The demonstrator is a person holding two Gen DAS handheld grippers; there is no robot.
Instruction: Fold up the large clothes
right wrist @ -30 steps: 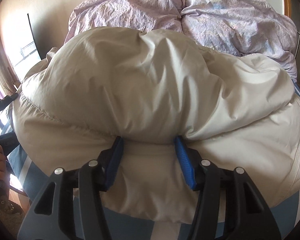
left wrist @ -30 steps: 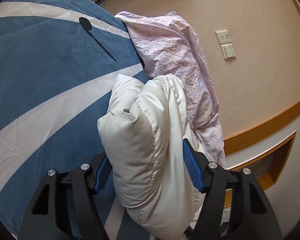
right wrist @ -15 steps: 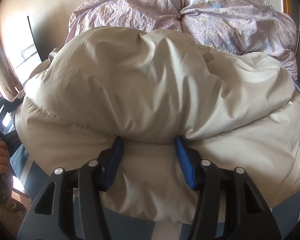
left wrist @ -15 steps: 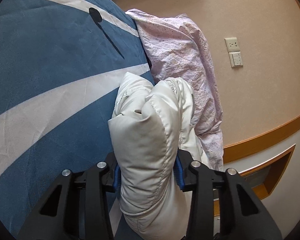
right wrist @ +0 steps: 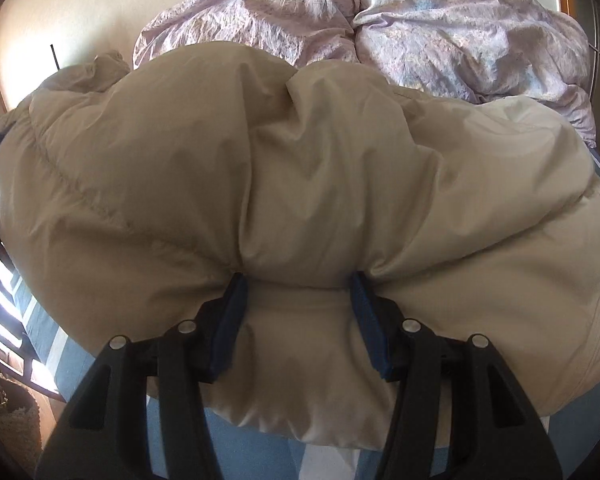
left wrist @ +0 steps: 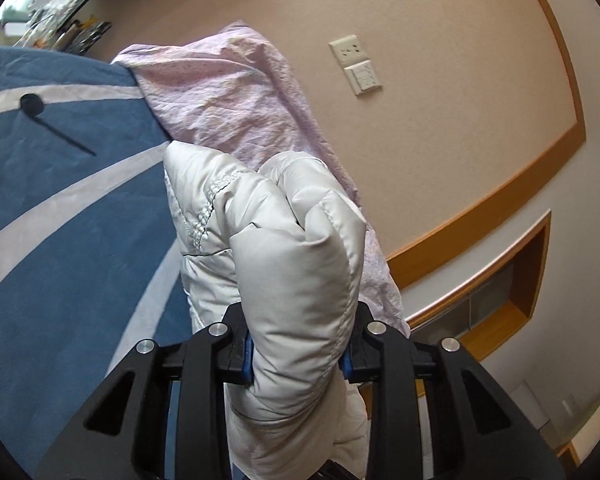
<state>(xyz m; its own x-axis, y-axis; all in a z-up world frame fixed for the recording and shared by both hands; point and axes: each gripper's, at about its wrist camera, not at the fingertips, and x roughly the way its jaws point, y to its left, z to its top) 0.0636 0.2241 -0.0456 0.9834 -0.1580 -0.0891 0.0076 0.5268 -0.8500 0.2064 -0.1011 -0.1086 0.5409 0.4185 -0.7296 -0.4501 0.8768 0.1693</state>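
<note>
1. Jacket (left wrist: 296, 264), a puffy off-white padded one, lies bunched on the blue-and-white striped bedspread (left wrist: 60, 208); one end of it is raised off the bedspread in my left grip.
2. My left gripper (left wrist: 296, 354) points about level. Its jaws have just been closing, and the blue pads now squeeze a thick fold of the jacket between them.
3. My right gripper (right wrist: 296, 312) tilts downward onto the jacket's near edge. Its jaws stand about half open, with the blue pads (right wrist: 228, 320) pressing into a bulge of the padding from both sides.
4. Beyond the jacket a crumpled lilac duvet (right wrist: 420, 28) touches its far side, leaving little room there.
5. Beside the jacket, seen from my left wrist, the bedspread lies bare and flat.
6. Behind the duvet stands a beige wall (left wrist: 440, 132) with a socket plate (left wrist: 348, 50).
</note>
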